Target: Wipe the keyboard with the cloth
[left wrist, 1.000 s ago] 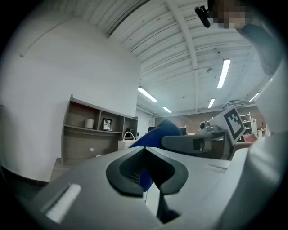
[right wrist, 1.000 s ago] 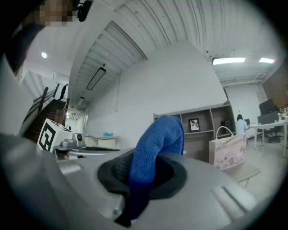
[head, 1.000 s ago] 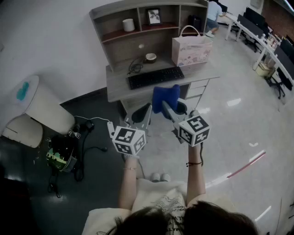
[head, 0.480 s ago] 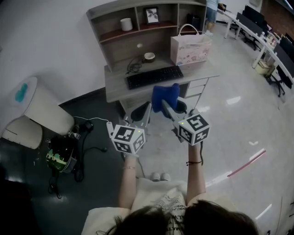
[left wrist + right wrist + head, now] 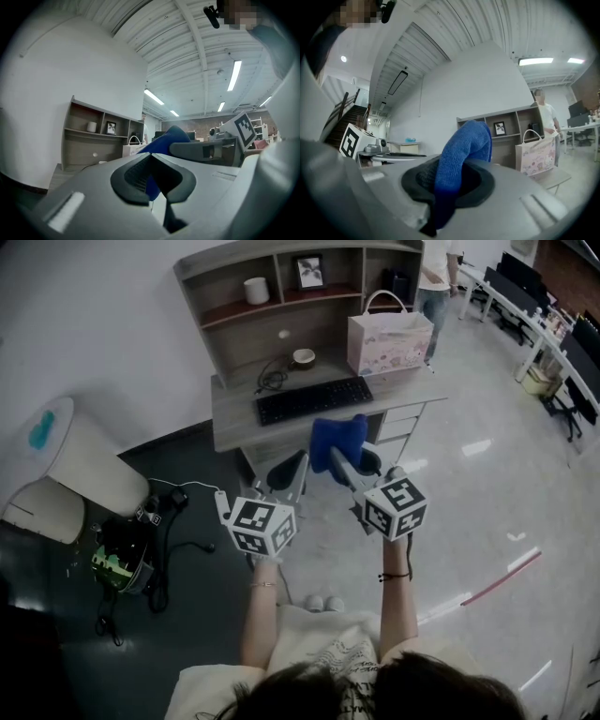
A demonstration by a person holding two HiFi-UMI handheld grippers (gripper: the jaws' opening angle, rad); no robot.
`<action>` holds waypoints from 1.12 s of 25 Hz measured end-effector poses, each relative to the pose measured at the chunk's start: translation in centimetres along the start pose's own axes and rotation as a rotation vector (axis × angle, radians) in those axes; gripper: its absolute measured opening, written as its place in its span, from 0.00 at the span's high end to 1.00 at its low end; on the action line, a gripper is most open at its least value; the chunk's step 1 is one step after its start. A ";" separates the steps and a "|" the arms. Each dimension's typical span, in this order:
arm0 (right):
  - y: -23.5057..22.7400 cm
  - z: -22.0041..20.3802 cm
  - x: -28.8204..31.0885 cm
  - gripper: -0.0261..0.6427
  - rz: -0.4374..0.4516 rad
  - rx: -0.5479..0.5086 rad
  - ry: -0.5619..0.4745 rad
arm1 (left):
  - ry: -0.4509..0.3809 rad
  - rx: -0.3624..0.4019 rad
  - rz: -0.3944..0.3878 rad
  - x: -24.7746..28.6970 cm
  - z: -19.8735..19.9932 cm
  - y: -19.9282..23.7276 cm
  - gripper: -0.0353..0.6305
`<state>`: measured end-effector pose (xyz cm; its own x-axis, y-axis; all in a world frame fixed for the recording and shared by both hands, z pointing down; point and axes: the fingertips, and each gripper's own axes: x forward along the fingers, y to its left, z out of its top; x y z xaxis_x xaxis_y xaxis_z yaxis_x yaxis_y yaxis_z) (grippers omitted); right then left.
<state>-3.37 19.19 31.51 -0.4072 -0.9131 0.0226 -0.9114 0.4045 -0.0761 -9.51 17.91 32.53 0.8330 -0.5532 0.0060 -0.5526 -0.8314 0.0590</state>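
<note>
A black keyboard (image 5: pixel 315 399) lies on a grey desk (image 5: pixel 234 418) ahead of me. My right gripper (image 5: pixel 336 457) is shut on a blue cloth (image 5: pixel 337 437), held in the air short of the desk's front edge. In the right gripper view the blue cloth (image 5: pixel 464 145) bulges up out of the shut right gripper (image 5: pixel 450 180). My left gripper (image 5: pixel 296 468) hangs just left of the cloth, apart from it. In the left gripper view the left gripper (image 5: pixel 152 180) looks shut with nothing in it, and the blue cloth (image 5: pixel 165 137) shows behind it.
On the desk stand a pink gift bag (image 5: pixel 389 341), a small bowl (image 5: pixel 305 357) and a coiled cable (image 5: pixel 273 379). The hutch above holds a white cup (image 5: pixel 256 290) and a picture frame (image 5: pixel 310 272). A white bin (image 5: pixel 84 460) and floor clutter (image 5: pixel 122 554) sit at left. A person (image 5: pixel 436 277) stands at the back right.
Both grippers have hardly moved and the cloth stays in the right one. The desk has drifted slightly left in view. The person at the back right has straightened up.
</note>
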 end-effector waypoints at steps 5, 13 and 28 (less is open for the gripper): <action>-1.8 0.0 -0.4 0.87 -0.005 0.003 -0.001 | 0.007 -0.007 0.011 1.5 -0.4 -0.4 0.94; -5.0 -0.6 -0.6 0.87 -0.026 0.021 0.021 | 0.009 -0.028 0.032 3.4 -0.7 -0.6 0.94; -11.5 -1.7 5.1 0.87 -0.054 0.049 0.038 | 0.047 -0.045 0.005 10.6 -2.6 4.4 0.94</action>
<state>4.88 9.95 34.18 -0.3602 -0.9306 0.0657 -0.9284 0.3507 -0.1228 -3.03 8.47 35.47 0.8311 -0.5536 0.0537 -0.5560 -0.8247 0.1034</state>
